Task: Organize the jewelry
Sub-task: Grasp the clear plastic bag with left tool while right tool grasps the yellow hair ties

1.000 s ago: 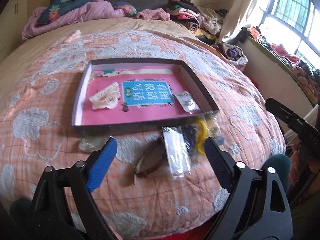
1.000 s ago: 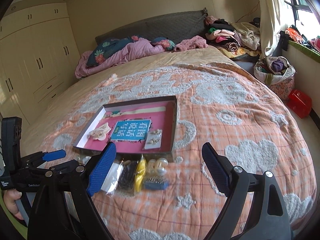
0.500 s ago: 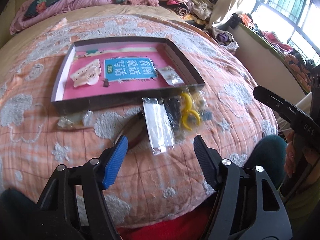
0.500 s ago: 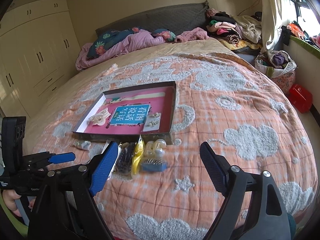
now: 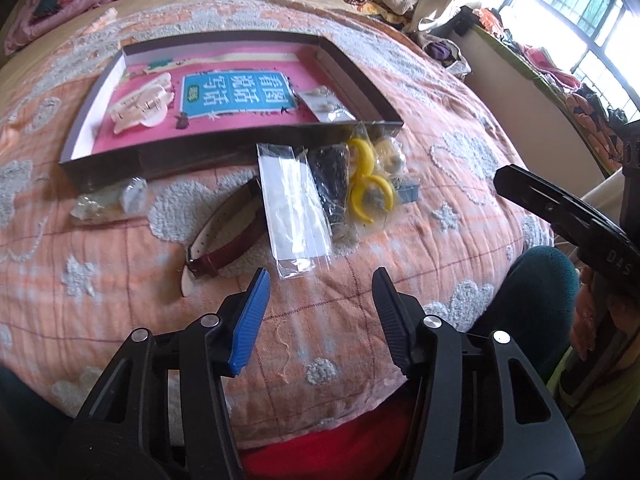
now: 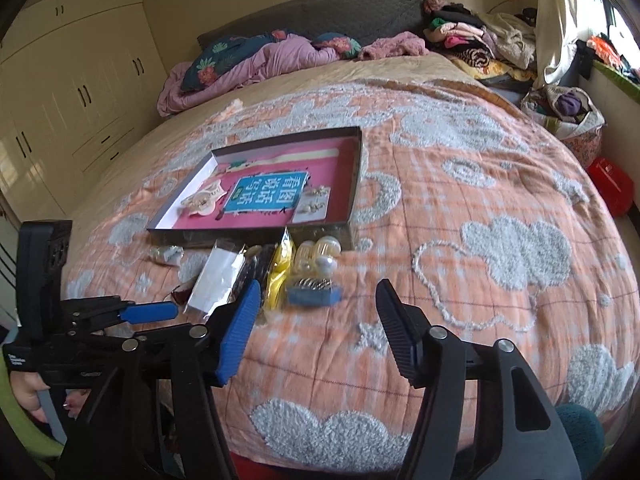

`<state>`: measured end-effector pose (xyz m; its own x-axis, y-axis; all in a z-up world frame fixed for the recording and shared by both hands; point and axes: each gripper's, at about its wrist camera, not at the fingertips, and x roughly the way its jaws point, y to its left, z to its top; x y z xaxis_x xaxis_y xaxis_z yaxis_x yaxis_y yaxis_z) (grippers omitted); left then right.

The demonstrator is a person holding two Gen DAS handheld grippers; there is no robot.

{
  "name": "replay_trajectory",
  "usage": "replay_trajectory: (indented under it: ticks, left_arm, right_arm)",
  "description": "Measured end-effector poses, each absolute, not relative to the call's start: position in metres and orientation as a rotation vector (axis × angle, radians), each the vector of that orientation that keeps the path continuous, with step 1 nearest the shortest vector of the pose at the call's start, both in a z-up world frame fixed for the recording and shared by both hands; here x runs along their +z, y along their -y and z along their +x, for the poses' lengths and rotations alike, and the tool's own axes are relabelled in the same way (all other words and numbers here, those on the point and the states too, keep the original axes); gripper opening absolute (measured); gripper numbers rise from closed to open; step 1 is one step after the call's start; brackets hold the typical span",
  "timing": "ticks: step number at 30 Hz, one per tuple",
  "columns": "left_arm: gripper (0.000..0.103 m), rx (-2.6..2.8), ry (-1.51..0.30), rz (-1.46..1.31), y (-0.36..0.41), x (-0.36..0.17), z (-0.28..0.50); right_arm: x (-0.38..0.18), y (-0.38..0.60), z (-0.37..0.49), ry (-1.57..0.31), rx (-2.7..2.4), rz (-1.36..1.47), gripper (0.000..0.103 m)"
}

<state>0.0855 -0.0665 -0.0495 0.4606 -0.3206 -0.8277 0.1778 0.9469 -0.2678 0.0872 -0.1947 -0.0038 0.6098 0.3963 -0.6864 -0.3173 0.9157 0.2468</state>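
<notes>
One tray (image 5: pixel 224 156), two yellow hoops (image 5: pixel 370 196), one strap (image 5: pixel 228 240)

"看图说话写话" on blue card (image 5: pixel 236 94)

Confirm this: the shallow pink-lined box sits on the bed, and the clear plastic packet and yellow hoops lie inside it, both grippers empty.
Not quite. In the left wrist view the clear plastic packet and yellow hoops lie on the bedspread in front of the box, not inside it. The rest holds.

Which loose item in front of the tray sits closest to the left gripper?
The clear plastic bag: its near end lies just beyond the left gripper, while the yellow hoops sit farther back.
</notes>
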Motion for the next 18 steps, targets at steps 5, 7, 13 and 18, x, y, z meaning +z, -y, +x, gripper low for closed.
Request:
replay_trajectory:
  ticks: [5,7,13,18]
  left_arm:
    - [0.045,-0.289,-1.062,-0.144,0.068,-0.06,0.096]
    - [0.045,-0.28,-1.057,-0.14,0.068,-0.062,0.102]
    - [0.045,-0.261,-1.05,-0.125,0.069,-0.066,0.114]
    - [0.028,-0.252,-1.053,-0.116,0.068,-0.073,0.12]
  right_arm:
    - [-0.011,0.191,0.089,-0.841,0.424,0.099,0.057]
    - [-0.013,0.19,0.089,-0.852,0.431,0.102,0.056]
    - [-0.022,0.186,0.095,-0.889,0.463,0.126,0.051]
    - [-0.031,0.177,0.103,-0.916,0.494,0.133,0.044]
